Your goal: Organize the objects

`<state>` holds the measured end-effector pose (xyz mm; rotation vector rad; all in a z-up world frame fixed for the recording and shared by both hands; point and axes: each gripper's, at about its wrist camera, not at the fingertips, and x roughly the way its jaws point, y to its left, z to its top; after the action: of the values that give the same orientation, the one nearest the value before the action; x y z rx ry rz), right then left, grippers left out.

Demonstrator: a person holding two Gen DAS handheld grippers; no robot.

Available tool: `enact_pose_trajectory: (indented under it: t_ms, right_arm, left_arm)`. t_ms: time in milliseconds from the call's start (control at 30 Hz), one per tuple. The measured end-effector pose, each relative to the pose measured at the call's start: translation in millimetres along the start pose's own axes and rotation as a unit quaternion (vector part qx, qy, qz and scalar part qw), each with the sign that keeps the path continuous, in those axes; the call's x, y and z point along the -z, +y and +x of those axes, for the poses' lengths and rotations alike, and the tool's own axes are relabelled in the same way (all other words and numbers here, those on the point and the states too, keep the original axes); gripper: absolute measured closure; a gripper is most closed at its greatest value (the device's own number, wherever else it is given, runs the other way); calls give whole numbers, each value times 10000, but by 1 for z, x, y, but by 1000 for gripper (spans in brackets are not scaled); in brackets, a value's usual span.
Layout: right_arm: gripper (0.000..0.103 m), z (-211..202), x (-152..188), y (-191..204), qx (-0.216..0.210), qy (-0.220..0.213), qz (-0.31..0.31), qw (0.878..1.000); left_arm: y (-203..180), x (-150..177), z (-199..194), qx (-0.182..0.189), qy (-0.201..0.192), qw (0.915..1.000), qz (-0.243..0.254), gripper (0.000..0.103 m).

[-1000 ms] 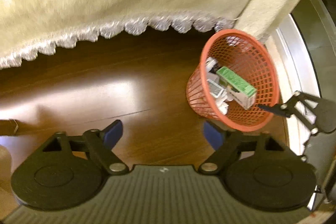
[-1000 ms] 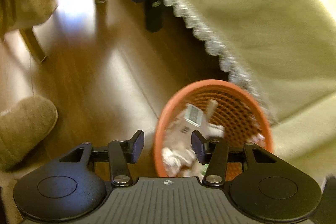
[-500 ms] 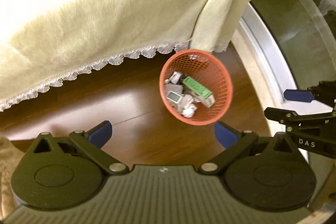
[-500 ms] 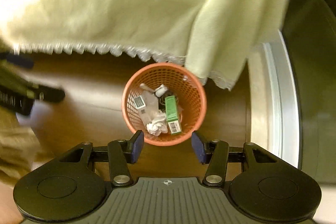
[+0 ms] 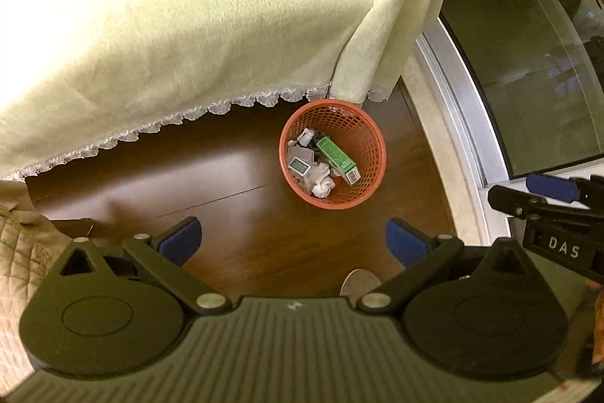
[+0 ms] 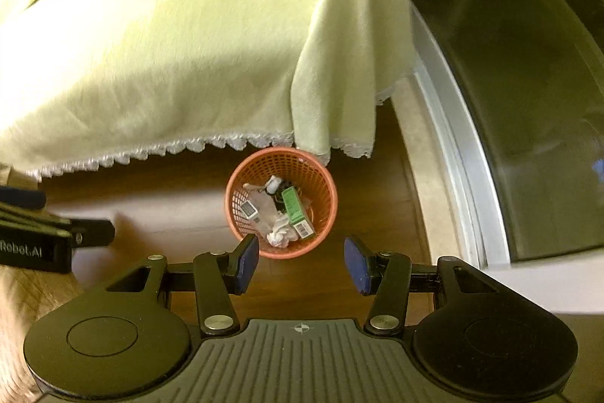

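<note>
Both grippers hang high over the orange mesh basket (image 5: 332,153) on the wood floor (image 5: 226,214), its rim tucked under the lace hem of the pale tablecloth (image 5: 188,25) at 12 o'clock. The left gripper (image 5: 292,240) stands wide, nothing between its 2 blue pads; the right gripper (image 6: 302,265) is narrower, also empty. The basket lies straight ahead of both — at 12 o'clock, slightly closer to the right one. Inside, the green box (image 5: 337,159) runs from 11 to 5 o'clock.

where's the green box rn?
In the orange basket on the wood floor, green box leaning against its right side beside crumpled paper, below the cloth's lace edge.
</note>
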<state>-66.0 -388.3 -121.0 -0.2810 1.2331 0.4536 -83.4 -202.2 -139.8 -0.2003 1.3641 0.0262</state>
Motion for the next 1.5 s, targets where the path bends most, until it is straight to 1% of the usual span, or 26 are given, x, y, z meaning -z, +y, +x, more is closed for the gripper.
enact_pose_trajectory:
  t_ms: [67, 167, 267, 467, 600, 767, 867, 1067, 1200, 1267, 1500]
  right_arm:
    - [55, -7, 2, 5, 49, -6, 71, 10000]
    - [55, -20, 3, 13, 145, 2, 169, 9998]
    - [55, -33, 4, 24, 236, -11, 229, 9995]
    - [55, -49, -1, 36, 205, -61, 374, 9991]
    - [55, -58, -8, 35, 212, -201, 532, 9982]
    - [55, -69, -17, 33, 202, -306, 769, 9964]
    - [55, -77, -21, 31, 186, -374, 887, 9952]
    - [55, -84, -26, 35, 281, -553, 1179, 9911]
    - [55, -87, -26, 38, 459, -596, 1486, 9860]
    - [55, -89, -27, 42, 512, -626, 1617, 9835]
    - [55, -96, -33, 57, 656, -705, 1850, 9780]
  left_arm:
    - [1, 1, -9, -8, -24, 10000, 31, 1]
    - [4, 3, -21, 95, -37, 9999, 77, 1]
    - [4, 3, -34, 33, -98, 9996, 265, 1]
    - [8, -6, -54, -124, -152, 9985, 515, 1]
    - [5, -17, -61, -267, -213, 9945, 992, 1]
    - [-1, -36, -79, -371, -344, 9901, 1310, 1]
    - [-4, -46, -90, -346, -401, 9879, 1460, 1]
    - [-7, -62, -98, -229, -446, 9791, 1971, 1]
    - [-9, -69, -94, -164, -414, 9686, 2447, 1]
    - [-9, -71, -96, -139, -435, 9645, 2600, 1]
    - [-3, -71, -101, -59, -434, 9579, 2838, 1]
